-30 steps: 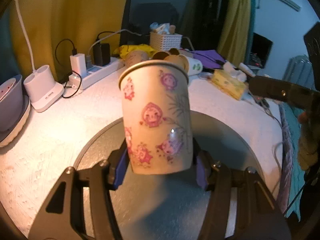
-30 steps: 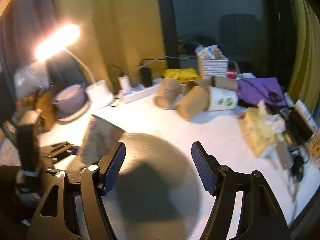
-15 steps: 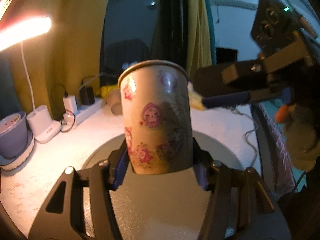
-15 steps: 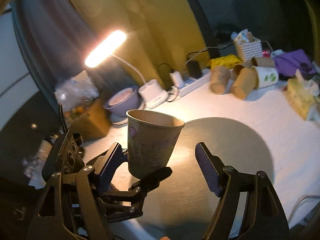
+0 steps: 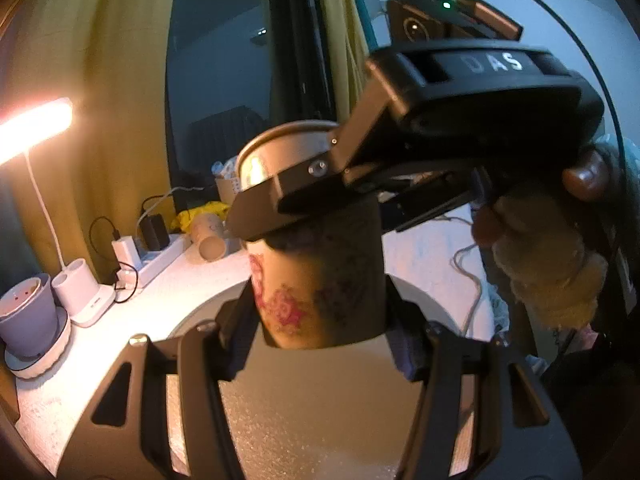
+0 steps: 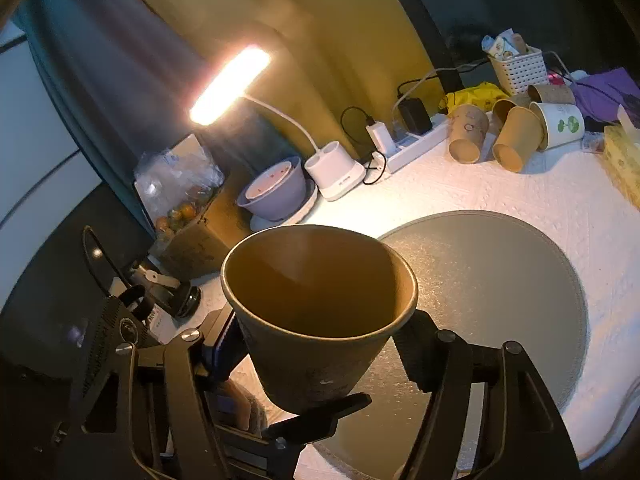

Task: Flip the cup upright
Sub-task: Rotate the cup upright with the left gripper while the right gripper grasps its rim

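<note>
My left hand-held gripper (image 5: 320, 320) is clamped on the lower body of the paper cup (image 5: 316, 280), both pads pressed against its sides. The cup sits mouth-up between them, lifted above the grey round mat (image 6: 500, 280) that lies below and ahead.

My right hand-held gripper (image 6: 324, 344) straddles the same cup higher up, just under the rim. Its jaws stand about a cup's width apart, and I cannot tell whether the pads actually touch the wall or only frame it. In the left wrist view its black body crosses in front of the cup's mouth.

The main risk, as I judge it, is crushing. This is thin paper, and 2 grippers squeezing at once could buckle the wall or pinch the rim oval. If I pull the 2 apart in different directions, the cup could tear or twist out. If my left lets go before my right has a firm hold, the cup could drop onto the mat and tip over.

Farther out past the mat, several spare cups (image 6: 516, 136) lie on their sides on the table (image 6: 440, 192), near the power strip (image 6: 416, 140) and desk lamp (image 6: 230, 84).
</note>
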The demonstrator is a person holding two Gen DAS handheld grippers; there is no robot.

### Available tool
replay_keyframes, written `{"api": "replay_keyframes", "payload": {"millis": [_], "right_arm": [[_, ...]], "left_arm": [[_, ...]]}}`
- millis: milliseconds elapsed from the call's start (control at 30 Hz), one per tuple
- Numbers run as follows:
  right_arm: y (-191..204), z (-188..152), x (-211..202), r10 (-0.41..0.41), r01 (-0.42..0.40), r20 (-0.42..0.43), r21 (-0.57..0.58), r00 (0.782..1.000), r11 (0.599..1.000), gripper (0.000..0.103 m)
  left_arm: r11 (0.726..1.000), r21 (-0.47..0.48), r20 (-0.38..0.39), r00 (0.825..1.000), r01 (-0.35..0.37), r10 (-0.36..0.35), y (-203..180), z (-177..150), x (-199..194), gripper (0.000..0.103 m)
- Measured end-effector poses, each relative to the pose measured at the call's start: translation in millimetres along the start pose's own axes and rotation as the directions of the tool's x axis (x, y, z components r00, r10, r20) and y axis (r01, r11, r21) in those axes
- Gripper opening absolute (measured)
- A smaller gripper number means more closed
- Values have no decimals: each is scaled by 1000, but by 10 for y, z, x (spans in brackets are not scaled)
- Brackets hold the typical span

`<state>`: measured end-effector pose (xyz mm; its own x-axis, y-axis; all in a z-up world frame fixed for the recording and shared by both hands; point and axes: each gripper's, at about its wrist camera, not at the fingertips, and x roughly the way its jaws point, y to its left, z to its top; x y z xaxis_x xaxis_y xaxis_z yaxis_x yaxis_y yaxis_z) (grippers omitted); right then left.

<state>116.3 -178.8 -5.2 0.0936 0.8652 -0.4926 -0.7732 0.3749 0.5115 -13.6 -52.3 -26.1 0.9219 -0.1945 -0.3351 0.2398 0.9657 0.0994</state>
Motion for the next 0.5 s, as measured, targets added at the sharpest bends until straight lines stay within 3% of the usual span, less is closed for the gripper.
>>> {"api": "replay_keyframes", "payload": {"millis": [167,233,267,367,500], "right_arm": [[8,24,58,-28,28,-1,-7,1000,1000,69],[9,37,98,-63,63,7,-22,998,998,69],[7,47,109,-90,90,20,-30,996,995,69],[-16,81,145,-186,191,77,-55,979,980,69],[-30,135,206,-317,338,169,-112,933,934,69]], "left_arm": [[1000,-28,-19,1000,0,-1,23,-17,21,60],[999,-46,-31,999,13,-14,53,-35,41,76],[999,-52,-34,999,14,-16,53,-42,42,77],[996,-90,-72,997,11,-18,84,-85,81,78],[979,-203,-116,993,-10,-14,292,-129,141,78]]}}
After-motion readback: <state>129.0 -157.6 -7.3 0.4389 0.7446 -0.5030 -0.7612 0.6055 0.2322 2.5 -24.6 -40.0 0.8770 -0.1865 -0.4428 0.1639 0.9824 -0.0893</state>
